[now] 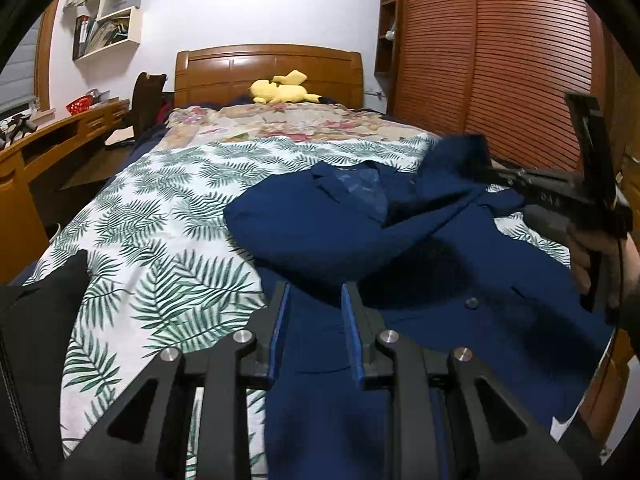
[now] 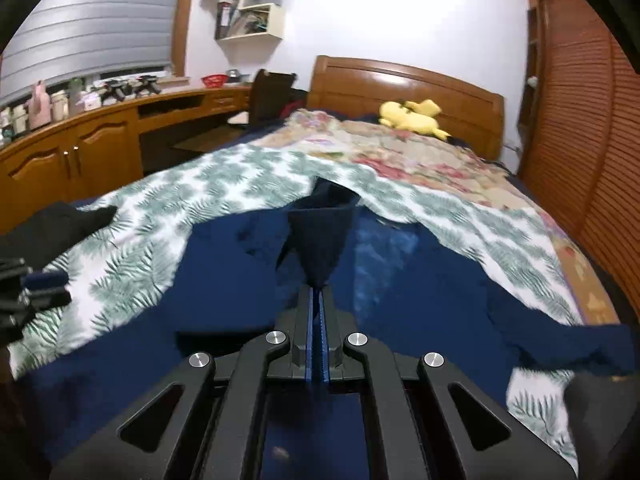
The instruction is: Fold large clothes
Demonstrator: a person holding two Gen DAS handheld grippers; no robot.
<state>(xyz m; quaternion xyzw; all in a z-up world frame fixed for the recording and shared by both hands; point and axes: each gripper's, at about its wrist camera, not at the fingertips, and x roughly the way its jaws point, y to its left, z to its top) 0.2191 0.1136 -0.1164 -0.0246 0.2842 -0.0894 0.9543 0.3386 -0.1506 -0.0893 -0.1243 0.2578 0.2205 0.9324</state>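
A navy blue jacket (image 1: pixel 360 240) lies spread over the near part of a bed, on a white sheet printed with green fern leaves (image 1: pixel 160 208); its collar and lighter lining face up toward the headboard, and a dark button (image 1: pixel 472 303) shows on the front panel. The left gripper (image 1: pixel 316 300) hangs low over the jacket's near edge with its blue-padded fingers parted — no cloth sits between the tips in the left wrist view, though navy fabric lies right under them. The right gripper (image 2: pixel 319 294) has its fingers pressed together on a fold of the jacket, likely a sleeve end, which stands up from the tips as a dark cone (image 2: pixel 322 236) lifted clear of the rest of the garment. From the left wrist view that same gripper (image 1: pixel 486 172) reaches in from the right, blurred, with the raised navy cloth bunched at its tips and a hand (image 1: pixel 600 256) on its handle. Beyond the fern sheet lies a floral quilt (image 1: pixel 296 124), and a yellow plush toy (image 1: pixel 282 88) rests against the wooden headboard (image 1: pixel 264 64). A louvred wooden wardrobe (image 1: pixel 500 60) runs along the right of the bed — a wooden desk (image 2: pixel 120 136) with bottles and a red basket (image 2: pixel 214 79) runs along the left, under a window blind (image 2: pixel 88 28). A black garment (image 2: pixel 60 220) lies at the sheet's left edge.
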